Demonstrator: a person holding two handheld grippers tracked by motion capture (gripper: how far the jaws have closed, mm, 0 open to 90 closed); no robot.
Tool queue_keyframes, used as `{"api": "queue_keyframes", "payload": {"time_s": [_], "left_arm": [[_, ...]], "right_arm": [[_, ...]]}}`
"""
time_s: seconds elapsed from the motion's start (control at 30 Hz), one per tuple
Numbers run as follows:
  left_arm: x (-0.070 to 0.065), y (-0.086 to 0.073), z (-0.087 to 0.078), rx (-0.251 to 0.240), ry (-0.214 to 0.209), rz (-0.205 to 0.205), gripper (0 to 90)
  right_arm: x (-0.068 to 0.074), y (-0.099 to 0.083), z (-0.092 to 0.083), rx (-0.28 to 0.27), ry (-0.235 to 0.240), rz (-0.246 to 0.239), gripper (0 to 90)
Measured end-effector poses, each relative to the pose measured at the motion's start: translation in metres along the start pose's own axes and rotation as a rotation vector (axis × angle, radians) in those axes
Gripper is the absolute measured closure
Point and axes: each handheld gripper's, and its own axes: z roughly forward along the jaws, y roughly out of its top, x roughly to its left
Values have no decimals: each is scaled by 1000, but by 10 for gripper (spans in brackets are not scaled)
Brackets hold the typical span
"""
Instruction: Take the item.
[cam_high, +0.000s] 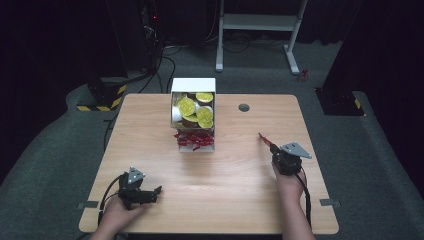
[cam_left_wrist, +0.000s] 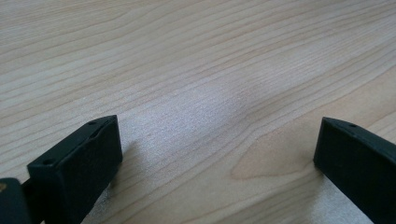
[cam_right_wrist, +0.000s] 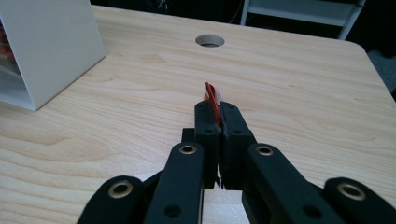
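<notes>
From the high view, my right hand-held gripper sits over the right half of the pale wooden worktop, clenched on a thin red foil-like sachet that pokes out past the tips toward the white open-topped cardboard box. That box stands at the middle of the far side, its far part stacked with yellow-lidded round cups and its near part heaped with more red sachets. My left hand-held gripper rests low near the front left corner, jaws apart, nothing in them.

In the left gripper view the two black jaws stand wide over bare wood grain.

In the right gripper view the jaws of that hand-held gripper pinch the sachet edge-on, with a short stretch showing above the pads. I judge it light, thin and limp, probably slick, so a hold near one end lets it flop; a bite nearer its middle would steady it. There is open wood all around, the box wall off to the left, a round cable hole ahead and the worktop's right edge well clear.
</notes>
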Motion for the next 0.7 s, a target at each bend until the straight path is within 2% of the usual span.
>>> {"api": "queue_keyframes", "payload": {"time_s": [0.37, 0.7], "left_arm": [[0, 0, 0, 0, 0, 0, 12], [0, 0, 0, 0, 0, 0, 12]], "right_arm": [[1, -9, 14, 87, 6, 5, 871], [0, -15, 22, 154, 9, 32, 870]]}}
